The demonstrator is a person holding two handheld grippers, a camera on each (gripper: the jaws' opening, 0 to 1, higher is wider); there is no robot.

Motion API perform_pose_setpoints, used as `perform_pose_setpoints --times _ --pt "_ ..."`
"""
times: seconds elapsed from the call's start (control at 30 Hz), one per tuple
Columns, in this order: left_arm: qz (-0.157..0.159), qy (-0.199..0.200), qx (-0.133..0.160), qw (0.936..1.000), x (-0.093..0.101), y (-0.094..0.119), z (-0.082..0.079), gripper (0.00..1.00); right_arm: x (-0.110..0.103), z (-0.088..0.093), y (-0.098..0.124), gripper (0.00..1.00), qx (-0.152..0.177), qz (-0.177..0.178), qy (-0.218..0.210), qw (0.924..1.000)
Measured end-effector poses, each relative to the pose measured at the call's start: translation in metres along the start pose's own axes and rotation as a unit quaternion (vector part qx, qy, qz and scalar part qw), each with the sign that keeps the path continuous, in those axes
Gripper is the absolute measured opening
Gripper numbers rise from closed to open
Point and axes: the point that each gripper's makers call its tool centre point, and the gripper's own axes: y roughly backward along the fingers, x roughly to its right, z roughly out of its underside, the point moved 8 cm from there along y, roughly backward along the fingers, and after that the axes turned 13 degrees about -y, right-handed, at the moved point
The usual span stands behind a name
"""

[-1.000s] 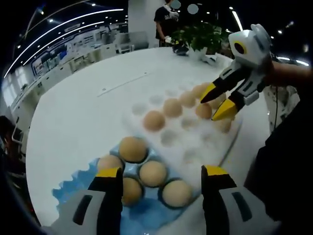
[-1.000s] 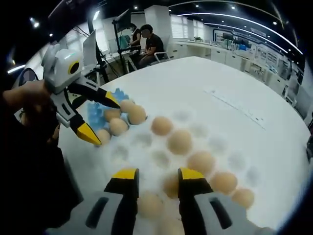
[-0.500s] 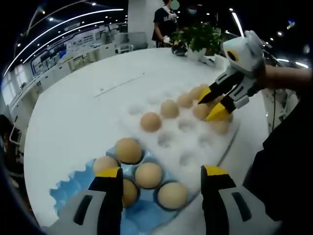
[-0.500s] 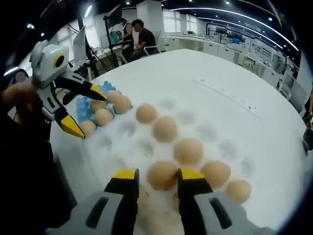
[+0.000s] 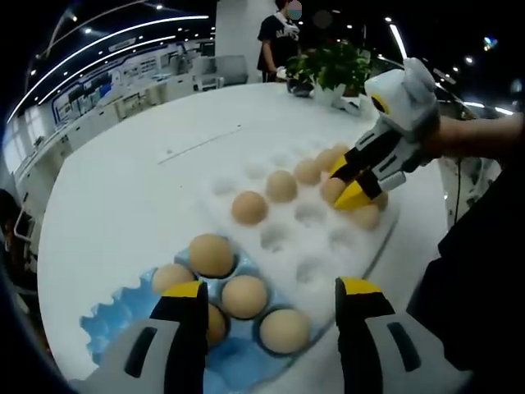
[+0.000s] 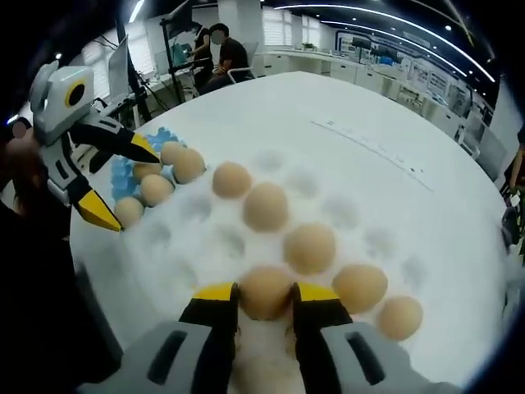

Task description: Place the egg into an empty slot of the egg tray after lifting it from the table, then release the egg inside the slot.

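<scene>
Here, the egg [image 6: 265, 291] sits between the right gripper [image 6: 264, 297] jaws, down in a slot near the edge of the white tray [image 6: 365, 205]. The yellow tips press its flanks on both sides, so the jaws look clenched on it; whether they bear its weight or it already rests in the cup, I cannot tell. In the left gripper view the same gripper [image 5: 351, 182] has its tips down among the far eggs on the tray [image 5: 303, 246].

Neighbours are close: another egg [image 6: 310, 247] just ahead, another [image 6: 359, 287] beside the right jaw, a row running up the tray. The blue tray [image 5: 107, 316] of eggs lies at the white tray's other end, under the left gripper [image 5: 267, 305], whose jaws stand wide apart with nothing between them.

Risks, as I judge them:
- Opening before the egg is seated: it tips, rolls against the neighbour or off the near edge.
- Jaws spreading wide in a crowded row: the right tip may knock the egg beside it.
- Too firm a squeeze, or pushing down further: a cracked shell.
- Lifting out at an angle: a tip drags the egg from its cup.
- The light tray may shift if nudged; nothing holds it down.
</scene>
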Motion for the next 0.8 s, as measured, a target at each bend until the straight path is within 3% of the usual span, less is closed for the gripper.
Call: perform_pose_setpoints --times 0.8 --pt "-0.005 0.001 -0.003 1.0000 -0.0015 0.0090 0.0022 0.63 0.0054 -0.0052 -0.0018 0.27 -0.032 0.000 -0.002 0.9995"
